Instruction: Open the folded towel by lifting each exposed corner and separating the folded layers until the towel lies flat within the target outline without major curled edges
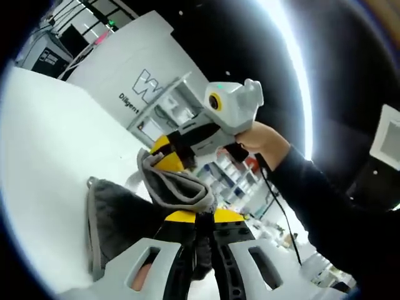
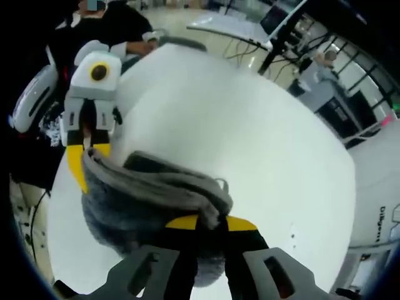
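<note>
Both the left gripper [image 1: 201,232] and right gripper [image 2: 210,232] are clamped on edges of the grey towel [image 2: 150,187], held bunched above the white table [image 2: 250,125] at lower centre, so unfolding looks barely begun, flattening remains.

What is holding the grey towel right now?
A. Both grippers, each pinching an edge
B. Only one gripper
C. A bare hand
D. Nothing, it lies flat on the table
A: in the right gripper view the right gripper is shut on the grey towel and the left gripper pinches its far edge, so the towel hangs bunched between them above the white table.
</note>
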Motion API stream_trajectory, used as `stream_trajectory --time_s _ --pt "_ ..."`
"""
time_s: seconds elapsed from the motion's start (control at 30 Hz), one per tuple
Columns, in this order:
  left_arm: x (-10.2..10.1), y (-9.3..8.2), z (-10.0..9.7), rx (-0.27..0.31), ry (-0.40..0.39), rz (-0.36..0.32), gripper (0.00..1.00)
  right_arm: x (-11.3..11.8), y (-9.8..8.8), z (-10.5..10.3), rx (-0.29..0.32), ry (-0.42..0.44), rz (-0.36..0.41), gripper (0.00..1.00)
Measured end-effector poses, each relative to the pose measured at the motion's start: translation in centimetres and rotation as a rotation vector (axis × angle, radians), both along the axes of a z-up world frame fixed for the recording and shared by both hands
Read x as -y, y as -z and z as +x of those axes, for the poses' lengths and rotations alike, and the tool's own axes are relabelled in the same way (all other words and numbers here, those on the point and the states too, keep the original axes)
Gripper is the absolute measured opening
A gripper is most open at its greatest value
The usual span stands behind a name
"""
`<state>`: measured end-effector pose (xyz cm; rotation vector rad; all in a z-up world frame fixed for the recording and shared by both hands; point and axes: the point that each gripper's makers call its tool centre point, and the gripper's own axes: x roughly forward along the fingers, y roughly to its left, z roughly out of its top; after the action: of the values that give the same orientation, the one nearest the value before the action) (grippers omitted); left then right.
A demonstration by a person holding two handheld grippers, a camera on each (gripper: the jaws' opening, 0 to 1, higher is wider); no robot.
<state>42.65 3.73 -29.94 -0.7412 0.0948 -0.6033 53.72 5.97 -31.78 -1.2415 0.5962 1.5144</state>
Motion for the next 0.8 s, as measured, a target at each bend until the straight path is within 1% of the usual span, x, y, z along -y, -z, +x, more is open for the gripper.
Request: stream_trajectory --time_s 0.13,0.23,0.27,0.37,0.4,0.5,0.7,0.8 --pt "0.4 0.0 0.0 0.001 0.0 0.01 0.04 0.2 -0.3 0.5 0.006 0.003 0.009 0.08" --pt "0.7 -0.2 -0.1 0.006 0.001 0.017 0.04 0.4 -0.4 0.0 0.01 0.003 0.017 0.08" --pt "0.9 -0.2 -0.2 0.007 0.002 0.02 0.04 0.6 -0.3 -0.5 0.012 0.003 0.019 0.08" --pt "1.4 -0.4 -0.4 0.011 0.007 0.029 0.04 1.0 -0.4 -0.6 0.015 0.006 0.022 0.08" --pt "1.6 -0.4 -0.5 0.012 0.008 0.031 0.04 1.1 -0.6 -0.3 0.016 0.006 0.026 0.08" --pt "2.1 -0.4 -0.7 0.014 0.011 0.034 0.04 1.4 -0.8 -0.2 0.02 0.012 0.037 0.08" --pt "3.0 -0.5 -1.0 0.019 0.009 0.042 0.04 1.6 -0.6 -0.6 0.019 0.015 0.052 0.08" --pt "3.5 -0.4 -1.3 0.019 0.009 0.048 0.04 2.1 -0.6 -1.0 0.025 0.015 0.056 0.08"
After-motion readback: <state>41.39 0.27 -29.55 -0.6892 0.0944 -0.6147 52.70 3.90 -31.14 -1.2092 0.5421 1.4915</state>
